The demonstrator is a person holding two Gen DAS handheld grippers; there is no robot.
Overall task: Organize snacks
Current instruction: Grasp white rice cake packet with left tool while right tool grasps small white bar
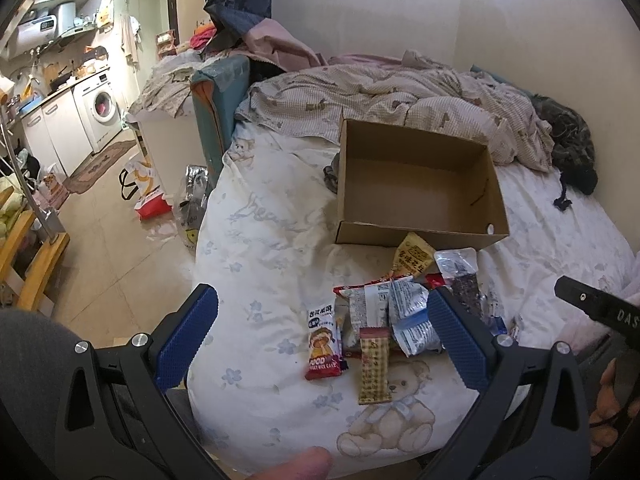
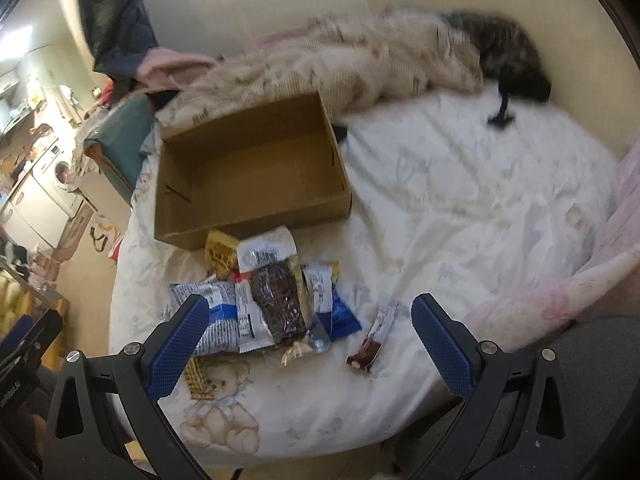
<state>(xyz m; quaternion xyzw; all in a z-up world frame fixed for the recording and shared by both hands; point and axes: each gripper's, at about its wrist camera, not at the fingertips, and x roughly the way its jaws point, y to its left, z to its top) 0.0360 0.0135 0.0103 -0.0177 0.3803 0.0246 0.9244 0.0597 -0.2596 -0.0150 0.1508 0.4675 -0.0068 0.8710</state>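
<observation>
An empty cardboard box (image 1: 416,184) stands open on the bed; it also shows in the right wrist view (image 2: 248,172). A pile of snack packets (image 1: 384,312) lies in front of it, with a red rice-cake packet (image 1: 323,344) and a tan bar (image 1: 373,366) nearest me. In the right wrist view the pile (image 2: 272,296) holds a dark clear packet (image 2: 280,304), and a small brown bar (image 2: 376,336) lies apart to its right. My left gripper (image 1: 324,340) is open above the pile's near edge. My right gripper (image 2: 308,340) is open above the pile.
A crumpled quilt (image 1: 400,96) and a dark garment (image 1: 568,144) lie behind the box. The bed edge drops to the floor on the left, where bags (image 1: 148,192) stand. A pink blanket (image 2: 600,264) lies at the right.
</observation>
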